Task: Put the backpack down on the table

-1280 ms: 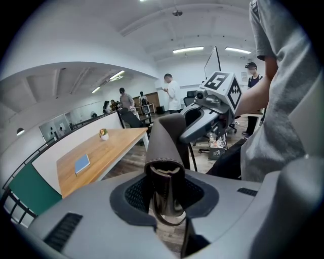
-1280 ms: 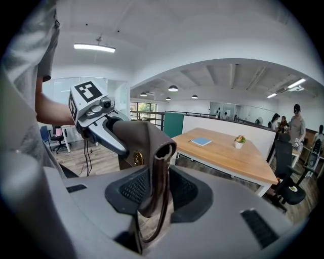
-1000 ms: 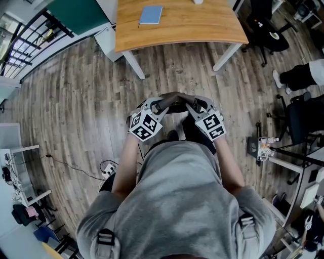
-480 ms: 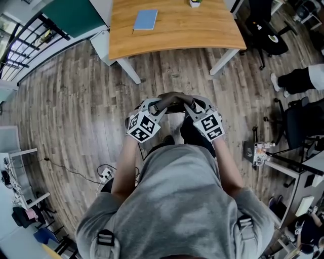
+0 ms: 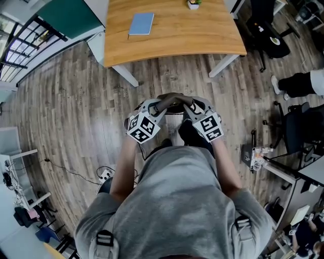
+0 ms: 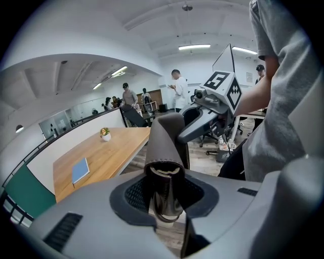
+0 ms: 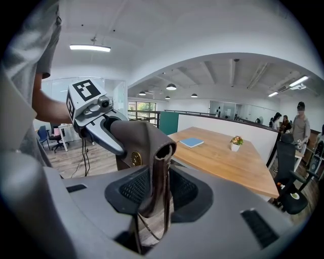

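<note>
The backpack's brown leather top handle [image 5: 173, 96] arches between my two grippers in front of the person's chest; the bag's body hangs below and is mostly hidden. My left gripper [image 5: 161, 104] is shut on the handle's left end, and the brown strap [image 6: 164, 162] is pinched between its pads. My right gripper [image 5: 186, 103] is shut on the right end, with the folded leather [image 7: 152, 152] clamped between its jaws. The wooden table [image 5: 172, 35] stands ahead across the plank floor, apart from the bag. Each gripper view shows the other gripper close by, the right gripper [image 6: 202, 119] and the left gripper [image 7: 104, 129].
A blue book [image 5: 141, 24] and a small potted plant [image 5: 193, 4] sit on the table. Black office chairs [image 5: 268, 30] and a seated person's legs [image 5: 304, 83] are at the right. A power strip with cables [image 5: 106, 173] lies on the floor at the left.
The table has slid lower in the head view, closer to the grippers, and the plant has come into sight. Both grippers keep the same hold on the handle.
</note>
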### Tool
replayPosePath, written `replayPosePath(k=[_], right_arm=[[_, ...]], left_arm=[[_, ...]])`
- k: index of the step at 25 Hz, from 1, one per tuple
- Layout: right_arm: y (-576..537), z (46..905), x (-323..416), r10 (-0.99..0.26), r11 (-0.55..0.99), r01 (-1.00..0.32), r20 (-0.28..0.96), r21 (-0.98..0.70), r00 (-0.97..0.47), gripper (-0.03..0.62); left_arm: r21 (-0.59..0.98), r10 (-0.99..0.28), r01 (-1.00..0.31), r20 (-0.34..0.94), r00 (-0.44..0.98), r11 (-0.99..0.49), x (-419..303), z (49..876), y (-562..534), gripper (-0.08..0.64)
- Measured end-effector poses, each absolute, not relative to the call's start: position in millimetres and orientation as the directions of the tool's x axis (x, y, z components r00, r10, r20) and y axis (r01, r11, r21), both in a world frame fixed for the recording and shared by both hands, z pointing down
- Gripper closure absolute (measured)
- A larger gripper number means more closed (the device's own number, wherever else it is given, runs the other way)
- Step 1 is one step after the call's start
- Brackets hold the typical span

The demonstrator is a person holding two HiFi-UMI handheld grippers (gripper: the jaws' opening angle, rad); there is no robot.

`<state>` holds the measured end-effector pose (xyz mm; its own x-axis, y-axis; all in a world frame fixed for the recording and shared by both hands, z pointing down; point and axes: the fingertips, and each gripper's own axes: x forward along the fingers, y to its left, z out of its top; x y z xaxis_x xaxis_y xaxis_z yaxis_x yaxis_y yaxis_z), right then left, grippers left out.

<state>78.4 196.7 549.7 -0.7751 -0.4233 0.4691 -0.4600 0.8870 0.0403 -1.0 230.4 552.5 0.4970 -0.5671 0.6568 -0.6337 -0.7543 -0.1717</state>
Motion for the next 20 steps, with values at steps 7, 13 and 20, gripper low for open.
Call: replayPosePath(k=[7,13,20], right_arm=[[151,554,76,-0.41,0.889,-0.457,0.471,0.016,-0.781,0.472],[115,557,79,-0.4,0.891,-0.454,0.474,0.001,-0.784,0.472],[74,558,88,-0.368,0.905,-0.426,0.476,-0.016,-0.799,0.474]], left_arm=[[-0.161,-0.556,-0.637,0.674,0.487,-0.753,-3,556,186,0.439],[-0.155,-0.55,-0.646,0.689,0.471,-0.747,1,558,149,0.439],[-0.156,-0.557,-0.665,0.7,0.447,-0.73,10,557,110,0.439]])
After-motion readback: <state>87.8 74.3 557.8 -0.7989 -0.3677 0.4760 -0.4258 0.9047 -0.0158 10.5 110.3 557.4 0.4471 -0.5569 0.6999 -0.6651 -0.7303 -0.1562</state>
